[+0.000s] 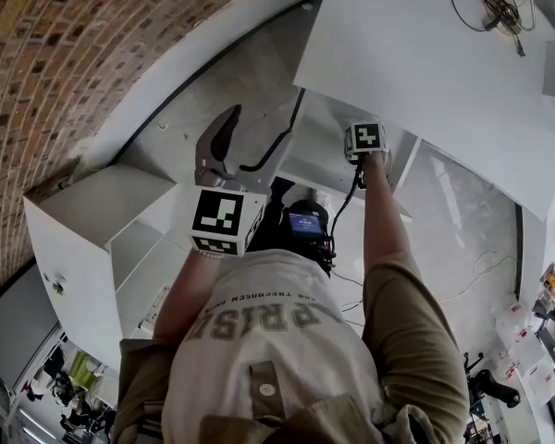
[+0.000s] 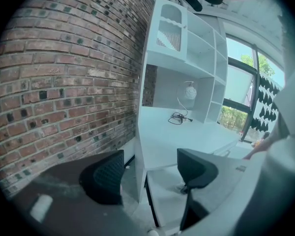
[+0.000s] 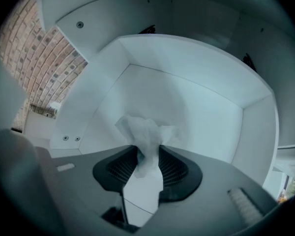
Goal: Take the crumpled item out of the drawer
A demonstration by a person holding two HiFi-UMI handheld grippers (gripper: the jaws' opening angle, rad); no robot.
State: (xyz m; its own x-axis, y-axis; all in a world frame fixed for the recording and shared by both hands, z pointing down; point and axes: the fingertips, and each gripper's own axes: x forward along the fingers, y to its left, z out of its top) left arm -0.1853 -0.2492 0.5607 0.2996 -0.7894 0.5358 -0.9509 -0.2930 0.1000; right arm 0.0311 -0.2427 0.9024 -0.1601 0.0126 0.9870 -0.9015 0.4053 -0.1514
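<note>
1. Wall (image 1: 74,54): red brick, running along the left of the head view.

2. Desk (image 1: 416,54): white top, standing beside the wall. A dark cable (image 1: 490,3) lies coiled near its far corner. A white shelf unit (image 2: 187,38) rises at the back of the desk in the left gripper view.

3. Cabinet (image 1: 102,239): white and open-fronted, at the person's left, near the wall.

4. Drawer (image 3: 187,68): white, pulled open under the desk. The right gripper view looks straight down into it, and its walls and floor are bare apart from item 7.

5. Left gripper (image 2: 147,173): held in the air before the desk edge, facing wall and desk. Its jaws stand wide apart with nothing between them.

6. Right gripper (image 3: 148,163): on an outstretched arm (image 1: 388,220), pointing down into the drawer. The jaws are drawn in to a narrow gap, and both pads press on the paper.

7. Paper (image 3: 146,136): white and crumpled, pinched at its lower part between the right gripper's pads. The loose bunch stands out past the tips. It is within the drawer's walls, above the floor. Whether it touches the floor cannot be told.
</note>
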